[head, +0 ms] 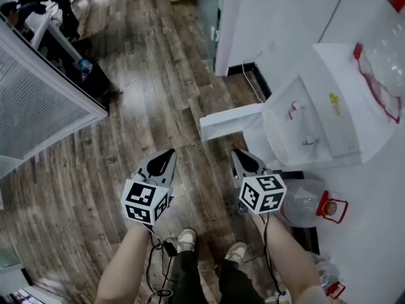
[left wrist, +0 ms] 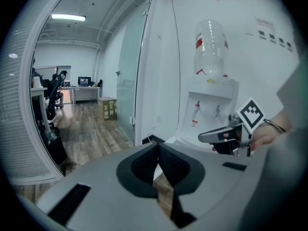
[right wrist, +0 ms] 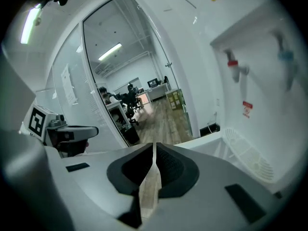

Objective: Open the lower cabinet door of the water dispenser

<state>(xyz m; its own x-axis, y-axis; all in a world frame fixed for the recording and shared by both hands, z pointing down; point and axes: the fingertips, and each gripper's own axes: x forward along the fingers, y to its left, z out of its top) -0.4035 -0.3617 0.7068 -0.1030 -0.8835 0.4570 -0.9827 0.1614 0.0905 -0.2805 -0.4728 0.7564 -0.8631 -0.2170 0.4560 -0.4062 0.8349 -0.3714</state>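
Observation:
The white water dispenser point(head: 316, 116) stands at the right against the wall, with a clear bottle point(head: 386, 56) on top. Its lower cabinet door point(head: 229, 120) juts out leftward over the wood floor, swung open. Both grippers hang in the air in front of it, apart from the door. My left gripper point(head: 169, 152) is shut and empty, its jaws meeting at the tips point(left wrist: 158, 148). My right gripper point(head: 235, 152) is nearer the door's free end; its jaws point(right wrist: 154, 148) stand together with only a thin slit and nothing in them. The taps point(right wrist: 236, 69) and drip tray point(right wrist: 248, 155) show at the right.
An empty bottle point(head: 304, 204) with a red handle lies on the floor beside the dispenser. A white partition point(head: 44, 106) stands at the left and a glass door point(left wrist: 130, 81) further back. A power cable point(head: 253, 90) runs along the wall. The person's shoes point(head: 186, 239) are below the grippers.

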